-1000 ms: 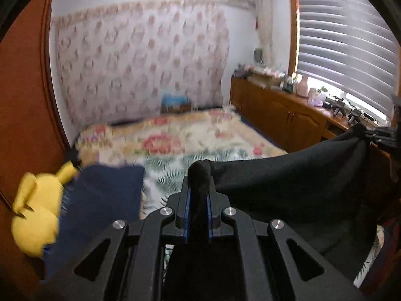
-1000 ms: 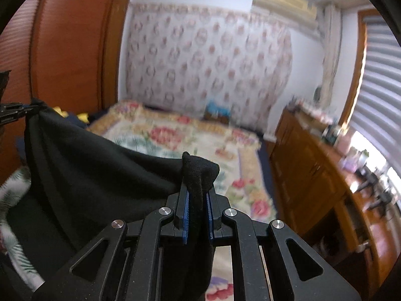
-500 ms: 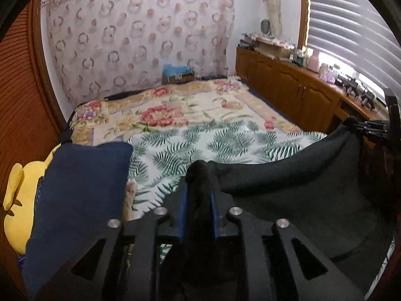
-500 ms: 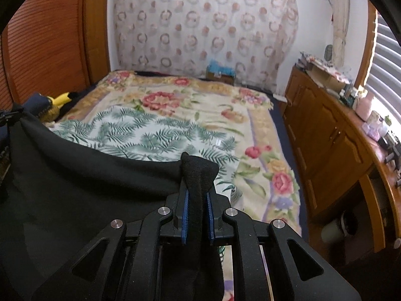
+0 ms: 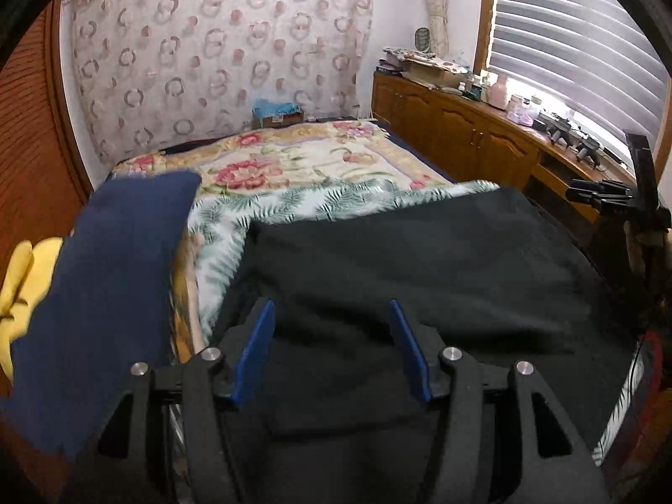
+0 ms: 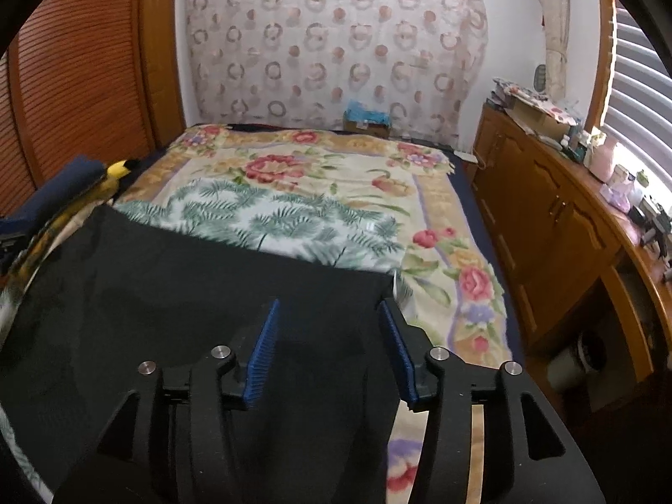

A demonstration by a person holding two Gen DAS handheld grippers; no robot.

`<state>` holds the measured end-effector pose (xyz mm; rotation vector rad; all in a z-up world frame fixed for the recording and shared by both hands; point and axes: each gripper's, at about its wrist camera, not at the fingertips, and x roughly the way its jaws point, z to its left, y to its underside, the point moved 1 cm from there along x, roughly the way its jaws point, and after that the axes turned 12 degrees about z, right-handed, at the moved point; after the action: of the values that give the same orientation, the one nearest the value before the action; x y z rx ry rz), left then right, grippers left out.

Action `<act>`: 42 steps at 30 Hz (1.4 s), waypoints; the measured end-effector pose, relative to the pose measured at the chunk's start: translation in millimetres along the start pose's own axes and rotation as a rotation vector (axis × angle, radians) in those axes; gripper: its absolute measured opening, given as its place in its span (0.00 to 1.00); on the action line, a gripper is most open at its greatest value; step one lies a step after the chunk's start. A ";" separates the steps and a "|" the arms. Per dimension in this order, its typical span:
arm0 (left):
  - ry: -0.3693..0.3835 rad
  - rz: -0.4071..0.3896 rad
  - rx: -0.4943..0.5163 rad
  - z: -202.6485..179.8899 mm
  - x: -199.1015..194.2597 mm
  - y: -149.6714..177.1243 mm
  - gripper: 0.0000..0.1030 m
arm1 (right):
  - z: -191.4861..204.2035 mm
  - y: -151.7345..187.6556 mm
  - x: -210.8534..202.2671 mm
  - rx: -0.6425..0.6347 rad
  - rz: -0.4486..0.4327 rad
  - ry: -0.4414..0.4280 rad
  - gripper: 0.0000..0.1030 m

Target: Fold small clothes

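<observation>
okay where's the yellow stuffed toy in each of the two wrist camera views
Left wrist: yellow stuffed toy at the far left edge, partly behind the navy cloth.
Right wrist: only a small yellow part shows, upper left, beside the navy cloth.
Shared landmark: the black garment lying on the bed.

Daylight enters through the slatted window blinds [image 5: 579, 42] on the right and blows out to white glare between the slats, while the room stays evenly and softly lit. Both views bulge with fisheye curvature and fall to black vignette at the corners. The black garment [image 6: 189, 285] reads nearly featureless; its near edges and the leaf-print cloth [image 5: 218, 269] smear with motion blur
</observation>
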<state>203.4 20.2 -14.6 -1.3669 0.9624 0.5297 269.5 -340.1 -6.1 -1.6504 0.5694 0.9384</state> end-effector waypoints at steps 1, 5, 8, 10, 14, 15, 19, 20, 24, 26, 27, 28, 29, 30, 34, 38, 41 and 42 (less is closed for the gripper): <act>-0.002 0.004 -0.004 -1.4 0.1 7.5 0.54 | 3.8 9.6 -4.1 -0.002 0.005 -0.002 0.49; 0.000 0.027 -0.023 -4.0 3.7 31.4 0.54 | 14.9 41.8 -10.6 0.004 0.037 -0.003 0.49; 0.013 0.045 -0.042 -3.5 5.0 46.5 0.54 | 16.3 63.4 -10.7 0.022 0.059 -0.008 0.49; 0.016 0.063 -0.050 -3.9 7.4 53.6 0.54 | 15.7 81.0 -8.3 0.051 0.085 -0.013 0.49; 0.007 0.092 -0.056 -4.7 15.1 66.3 0.54 | 15.1 103.4 -0.9 0.087 0.115 -0.027 0.49; 0.005 0.102 -0.060 -4.4 18.3 68.0 0.54 | 15.2 105.5 1.5 0.089 0.123 -0.027 0.49; 0.000 0.117 -0.088 -2.0 26.3 71.7 0.54 | 15.2 115.0 15.1 0.102 0.143 -0.046 0.49; 0.004 0.117 -0.099 -0.3 27.2 71.3 0.54 | 15.4 116.1 17.2 0.105 0.146 -0.043 0.49; 0.025 0.110 -0.150 9.8 29.5 69.3 0.54 | 18.7 118.1 20.0 0.100 0.129 -0.023 0.49; 0.032 0.106 -0.175 15.0 30.8 64.7 0.54 | 18.8 119.8 19.8 0.099 0.128 -0.018 0.49; 0.029 0.101 -0.180 16.1 31.5 62.2 0.54 | 19.7 120.3 20.0 0.095 0.127 -0.012 0.49; 0.028 0.101 -0.183 16.4 32.7 59.7 0.54 | 20.4 120.4 20.2 0.093 0.127 -0.007 0.49; 0.027 0.103 -0.185 16.1 34.5 57.8 0.54 | 20.4 120.6 20.4 0.091 0.128 -0.005 0.49; 0.023 0.107 -0.186 15.5 36.5 55.2 0.54 | 19.8 119.8 21.8 0.091 0.128 -0.004 0.49; -0.028 0.131 -0.194 15.8 48.7 49.8 0.54 | 20.5 119.3 23.1 0.095 0.128 -0.011 0.49; -0.073 0.138 -0.220 19.9 57.6 49.4 0.54 | 19.8 119.6 23.5 0.095 0.128 -0.012 0.49; -0.083 0.147 -0.212 19.9 62.3 49.6 0.54 | 18.5 119.8 23.3 0.099 0.127 -0.025 0.50; -0.089 0.148 -0.208 19.0 63.2 49.6 0.54 | 18.6 120.4 23.2 0.100 0.126 -0.025 0.50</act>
<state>202.5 34.0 -96.0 -1.4500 0.9600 0.8146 184.9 -354.2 -95.7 -1.5257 0.6986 1.0049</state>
